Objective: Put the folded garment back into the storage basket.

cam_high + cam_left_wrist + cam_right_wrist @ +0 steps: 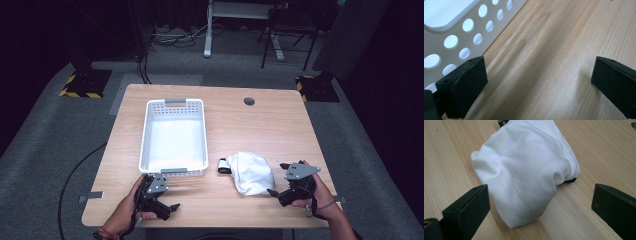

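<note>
A white cloth bag (251, 172) lies bunched on the wooden table (260, 125), right of centre near the front, with a dark strap (222, 166) poking out at its left. My right gripper (278, 194) rests just right of it, open. In the right gripper view the bag (524, 170) sits a little ahead of the wide-apart jaws. A white perforated basket (174, 137) stands left of centre with nothing in it. My left gripper (169, 209) sits just in front of it, open over bare wood. Its holed wall (461, 32) lies beside the left jaw.
A round cable hole (249, 101) marks the table's far side. Desk legs (209, 30), cables and weighted stand bases (85, 82) stand on the grey floor behind. A person's hands hold both grippers at the table's front edge.
</note>
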{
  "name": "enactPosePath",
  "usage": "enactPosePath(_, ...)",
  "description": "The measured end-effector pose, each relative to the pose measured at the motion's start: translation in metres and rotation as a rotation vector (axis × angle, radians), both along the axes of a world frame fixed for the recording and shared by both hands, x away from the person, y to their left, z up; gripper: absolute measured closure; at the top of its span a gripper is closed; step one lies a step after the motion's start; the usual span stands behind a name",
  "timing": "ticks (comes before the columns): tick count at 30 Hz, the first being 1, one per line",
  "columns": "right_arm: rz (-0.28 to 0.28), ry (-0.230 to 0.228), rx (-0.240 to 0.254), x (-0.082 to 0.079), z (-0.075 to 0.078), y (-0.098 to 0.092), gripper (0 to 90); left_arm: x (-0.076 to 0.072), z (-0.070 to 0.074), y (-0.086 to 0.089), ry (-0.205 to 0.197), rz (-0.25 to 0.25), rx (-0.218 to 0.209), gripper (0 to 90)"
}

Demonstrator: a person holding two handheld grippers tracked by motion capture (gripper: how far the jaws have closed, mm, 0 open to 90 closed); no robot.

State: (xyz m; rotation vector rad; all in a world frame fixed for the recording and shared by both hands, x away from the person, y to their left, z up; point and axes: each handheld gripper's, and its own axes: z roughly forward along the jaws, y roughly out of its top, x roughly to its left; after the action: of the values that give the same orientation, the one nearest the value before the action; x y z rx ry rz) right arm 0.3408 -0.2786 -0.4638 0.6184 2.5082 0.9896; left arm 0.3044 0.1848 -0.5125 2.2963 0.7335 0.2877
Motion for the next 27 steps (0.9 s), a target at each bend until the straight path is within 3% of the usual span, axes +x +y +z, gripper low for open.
enactPosePath(12,0.011,0.000,-0.023,0.008,0.000,0.015,4.1,0.000,0.000,0.000,0.000,0.000,0.000,0.4)
enactPosePath(27,0.071,0.013,-0.050,0.025,-0.004,0.039,5.8,0.000,0.000,0.000,0.000,0.000,0.000,0.4)
